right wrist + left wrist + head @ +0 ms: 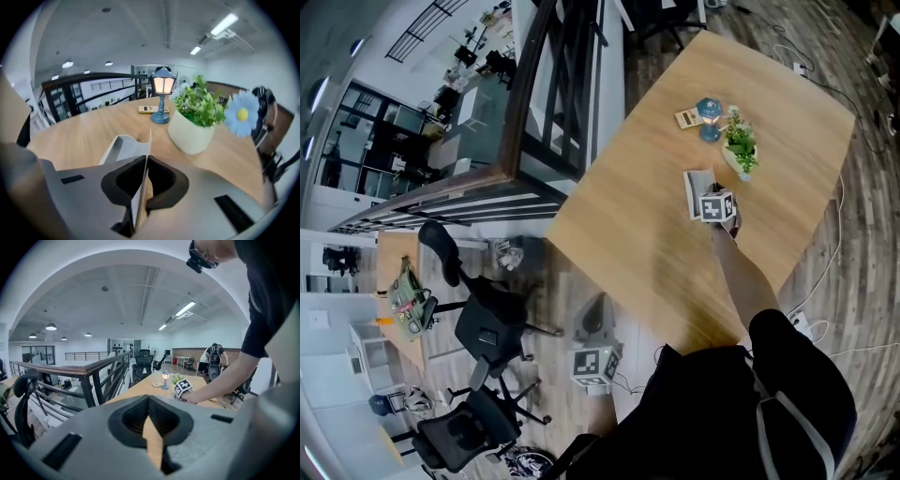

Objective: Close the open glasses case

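Pinching glasses case [117, 149] lid, rt claw [145, 159]; plant pot [190, 133] just beside, lamp [161, 93] behind; lt claw [148, 398] jaws together, empty.

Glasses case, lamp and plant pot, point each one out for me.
glasses case [123, 146], right gripper view, grey inner face.
lamp [162, 85], right gripper view, lit shade.
plant pot [190, 135], right gripper view, white front wall.

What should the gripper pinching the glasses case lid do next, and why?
Probably swing the lid down over the grey tray. The right gripper is shut on the lid's edge, and the lid stands upright beside the tray, so the glasses case is open.
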The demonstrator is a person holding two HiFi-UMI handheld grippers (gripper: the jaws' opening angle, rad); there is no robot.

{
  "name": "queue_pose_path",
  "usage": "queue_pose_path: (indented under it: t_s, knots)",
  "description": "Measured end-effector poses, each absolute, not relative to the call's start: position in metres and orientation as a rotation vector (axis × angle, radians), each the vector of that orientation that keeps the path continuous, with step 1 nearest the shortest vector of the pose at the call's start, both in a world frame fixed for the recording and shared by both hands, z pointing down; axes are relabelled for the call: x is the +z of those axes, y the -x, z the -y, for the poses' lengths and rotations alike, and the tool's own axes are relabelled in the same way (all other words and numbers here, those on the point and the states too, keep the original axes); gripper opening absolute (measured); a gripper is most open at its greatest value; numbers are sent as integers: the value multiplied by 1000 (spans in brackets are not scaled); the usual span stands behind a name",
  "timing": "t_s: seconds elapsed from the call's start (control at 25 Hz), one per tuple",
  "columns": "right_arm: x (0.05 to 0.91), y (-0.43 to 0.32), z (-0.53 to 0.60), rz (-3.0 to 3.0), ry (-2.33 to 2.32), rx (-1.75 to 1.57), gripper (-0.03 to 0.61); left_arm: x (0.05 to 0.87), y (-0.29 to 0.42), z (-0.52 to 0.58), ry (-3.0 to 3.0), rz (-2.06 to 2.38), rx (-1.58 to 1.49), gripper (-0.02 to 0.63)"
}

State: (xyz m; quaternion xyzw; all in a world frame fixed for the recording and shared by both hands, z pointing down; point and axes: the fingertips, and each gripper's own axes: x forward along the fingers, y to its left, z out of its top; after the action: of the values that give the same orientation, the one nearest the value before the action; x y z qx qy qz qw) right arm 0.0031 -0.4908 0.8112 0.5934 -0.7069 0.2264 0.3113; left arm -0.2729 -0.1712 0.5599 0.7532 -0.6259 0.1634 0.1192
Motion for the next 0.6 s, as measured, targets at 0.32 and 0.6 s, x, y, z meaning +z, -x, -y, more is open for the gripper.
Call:
queue_pose_path:
  t_s: [0.32,0.6]
  knots:
    - [815,17,471,1437,-985,-459,54,560,268,173,-2194,1822,464,-2]
    - [822,51,451,1854,-1007,4,145,568,273,170,-2174,1832,461,-2]
